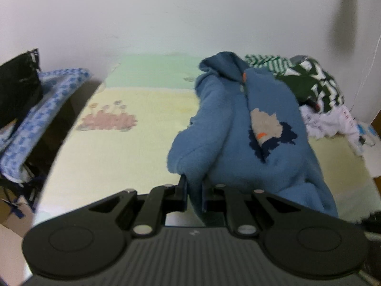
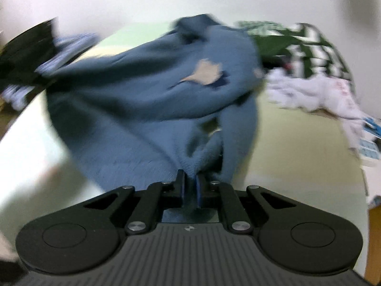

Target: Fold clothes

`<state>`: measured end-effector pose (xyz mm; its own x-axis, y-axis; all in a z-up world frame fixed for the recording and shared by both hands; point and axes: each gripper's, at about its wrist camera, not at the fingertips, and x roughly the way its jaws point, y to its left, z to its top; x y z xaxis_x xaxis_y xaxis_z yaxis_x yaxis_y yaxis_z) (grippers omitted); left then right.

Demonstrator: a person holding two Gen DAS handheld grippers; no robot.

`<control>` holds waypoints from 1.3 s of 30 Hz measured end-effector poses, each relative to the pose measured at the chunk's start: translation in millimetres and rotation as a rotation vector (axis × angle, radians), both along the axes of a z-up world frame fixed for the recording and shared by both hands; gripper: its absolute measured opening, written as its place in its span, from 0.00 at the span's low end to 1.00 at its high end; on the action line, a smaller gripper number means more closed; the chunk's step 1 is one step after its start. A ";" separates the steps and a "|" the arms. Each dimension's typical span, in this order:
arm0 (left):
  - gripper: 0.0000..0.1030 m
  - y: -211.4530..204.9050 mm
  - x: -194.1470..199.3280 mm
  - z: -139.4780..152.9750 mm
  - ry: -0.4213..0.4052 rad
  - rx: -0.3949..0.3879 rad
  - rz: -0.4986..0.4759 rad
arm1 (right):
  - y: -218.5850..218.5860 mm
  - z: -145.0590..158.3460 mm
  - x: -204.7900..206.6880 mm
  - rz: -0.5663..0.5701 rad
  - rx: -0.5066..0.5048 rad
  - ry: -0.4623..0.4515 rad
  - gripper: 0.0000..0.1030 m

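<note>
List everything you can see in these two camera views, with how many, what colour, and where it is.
Fleece hoodie: one, blue with a beige and navy patch, lifted over the bed, held at two spots.
Bed sheet: one, pale yellow and green with a pink print, spread under the hoodie.
Green and white garments: a pile, count unclear, far right of the bed.
White clothes: a heap, right side of the bed.
Blue patterned fabric: one, left edge of the bed.
Black item: one, far left, unclear.
Wall: white, behind the bed.
Left gripper: black, shut on hoodie.
Right gripper: black, shut on hoodie.
</note>
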<state>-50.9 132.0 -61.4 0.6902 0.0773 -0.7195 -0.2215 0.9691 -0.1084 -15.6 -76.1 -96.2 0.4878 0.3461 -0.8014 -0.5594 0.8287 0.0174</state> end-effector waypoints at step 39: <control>0.04 25.5 19.2 -65.3 0.090 -0.047 0.052 | 160.0 -22.7 218.5 -0.135 -0.024 -0.132 0.15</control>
